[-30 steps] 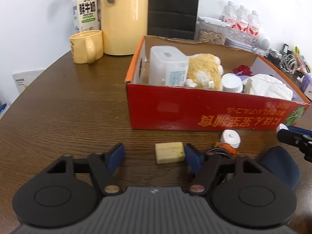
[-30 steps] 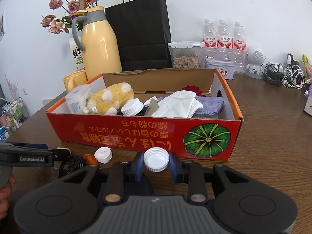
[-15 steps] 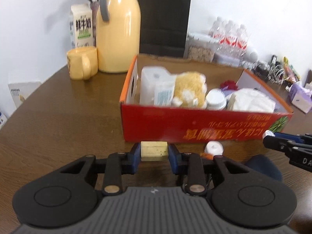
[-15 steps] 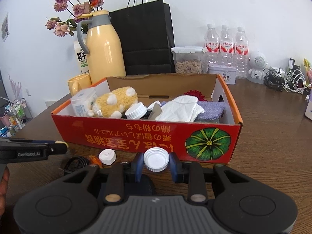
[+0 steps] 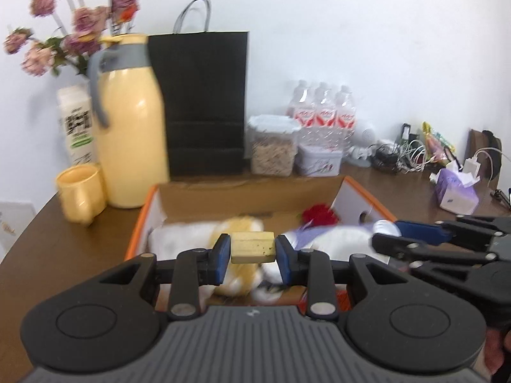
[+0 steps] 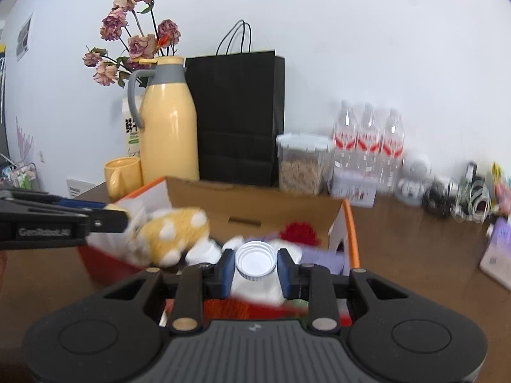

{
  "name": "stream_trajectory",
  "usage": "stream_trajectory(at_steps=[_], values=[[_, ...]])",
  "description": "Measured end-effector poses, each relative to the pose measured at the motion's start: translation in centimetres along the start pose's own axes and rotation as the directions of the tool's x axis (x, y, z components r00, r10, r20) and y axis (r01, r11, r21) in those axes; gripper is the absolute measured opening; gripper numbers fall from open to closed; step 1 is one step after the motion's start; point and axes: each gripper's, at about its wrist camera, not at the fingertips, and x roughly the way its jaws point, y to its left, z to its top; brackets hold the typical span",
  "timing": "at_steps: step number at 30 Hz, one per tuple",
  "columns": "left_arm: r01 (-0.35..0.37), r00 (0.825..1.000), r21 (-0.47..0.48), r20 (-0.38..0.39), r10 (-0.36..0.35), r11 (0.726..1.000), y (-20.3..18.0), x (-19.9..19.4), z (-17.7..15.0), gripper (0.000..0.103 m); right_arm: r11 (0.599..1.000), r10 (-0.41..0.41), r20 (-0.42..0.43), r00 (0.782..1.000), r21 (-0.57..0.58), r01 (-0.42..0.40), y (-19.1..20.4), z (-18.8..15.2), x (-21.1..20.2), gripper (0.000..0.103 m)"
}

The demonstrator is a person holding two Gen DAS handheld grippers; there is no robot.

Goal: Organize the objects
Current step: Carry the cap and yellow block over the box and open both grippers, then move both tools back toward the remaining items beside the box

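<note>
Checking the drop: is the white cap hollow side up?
Hollow side faces the camera: the white cap, pinched in the right claw, shows its rim and inside.

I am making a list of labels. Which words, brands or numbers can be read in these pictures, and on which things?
"GenRobot.AI": side of the black left gripper, right wrist view.
White milk carton: dark characters, too blurred to read.
Clear plastic water bottles: red labels, unreadable.
White tub: print unreadable.
</note>
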Motion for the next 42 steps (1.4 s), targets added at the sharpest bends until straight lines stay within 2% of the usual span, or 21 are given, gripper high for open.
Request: stream_trajectory(at_steps=[7, 13, 18, 20, 21, 23, 24, 25, 26, 27, 28, 31, 42], values=[[-0.019, 1.000, 0.019, -0.017, 0.019, 1.000, -2.1, 4.4, 2.4, 0.032, 0.999, -0.029, -0.028, 0.999, -0.033, 0.028, -1.1, 2.1, 4.2, 0.027], [-0.039, 0.996, -0.005, -0.079, 0.039, 0.999, -2.3, 7.9, 2.3, 0.032, 0.999, -0.042, -0.094, 0.995, -0.021, 0.041, -1.8, 1.6, 7.8, 0.027], [-0.067, 0.992, -0.004, -0.109, 0.066, 0.998, -2.0, 9.0, 1.9, 0.032, 0.999, -0.042, -0.126, 0.991, -0.001, 0.042, -2.1, 0.8, 9.0, 0.028], [-0.072, 0.992, -0.005, -0.101, 0.072, 0.997, -1.8, 8.8, 1.8, 0.041, 0.999, -0.044, -0.131, 0.990, 0.012, 0.046, -2.3, 0.5, 9.1, 0.028], [-0.074, 0.993, -0.004, -0.093, 0.073, 0.997, -1.7, 8.7, 1.8, 0.044, 0.999, -0.042, -0.133, 0.990, 0.018, 0.045, -2.3, 0.4, 9.1, 0.031], [-0.086, 0.994, -0.004, -0.072, 0.085, 0.996, -1.4, 8.3, 1.8, 0.058, 0.999, -0.042, -0.133, 0.990, 0.028, 0.046, -2.5, 0.2, 9.0, 0.044], [-0.089, 0.994, -0.005, -0.060, 0.089, 0.996, -1.3, 7.9, 1.8, 0.062, 0.998, -0.045, -0.130, 0.990, 0.033, 0.050, -2.6, 0.1, 8.9, 0.059], [-0.093, 0.995, -0.008, -0.048, 0.092, 0.996, -1.2, 7.6, 1.8, 0.075, 0.998, -0.049, -0.126, 0.991, 0.038, 0.054, -2.6, 0.1, 8.8, 0.075], [-0.099, 0.995, -0.013, -0.034, 0.098, 0.995, -1.1, 7.3, 1.8, 0.088, 0.997, -0.051, -0.117, 0.992, 0.044, 0.057, -2.6, 0.0, 8.6, 0.082], [-0.106, 0.994, -0.020, -0.017, 0.105, 0.994, -0.9, 6.9, 1.9, 0.094, 0.997, -0.053, -0.109, 0.993, 0.051, 0.058, -2.6, 0.0, 8.3, 0.092], [-0.114, 0.993, -0.026, 0.000, 0.114, 0.993, -0.8, 6.5, 1.8, 0.103, 0.996, -0.054, -0.104, 0.993, 0.059, 0.060, -2.7, 0.0, 8.1, 0.097], [-0.121, 0.992, -0.029, 0.029, 0.122, 0.992, -0.6, 5.7, 1.9, 0.103, 0.995, -0.059, -0.102, 0.993, 0.075, 0.067, -2.8, 0.0, 7.8, 0.103], [-0.129, 0.990, -0.041, 0.060, 0.131, 0.991, -0.2, 3.1, 1.9, 0.103, 0.993, -0.066, -0.077, 0.995, 0.095, 0.074, -2.4, 0.4, 5.4, 0.103]])
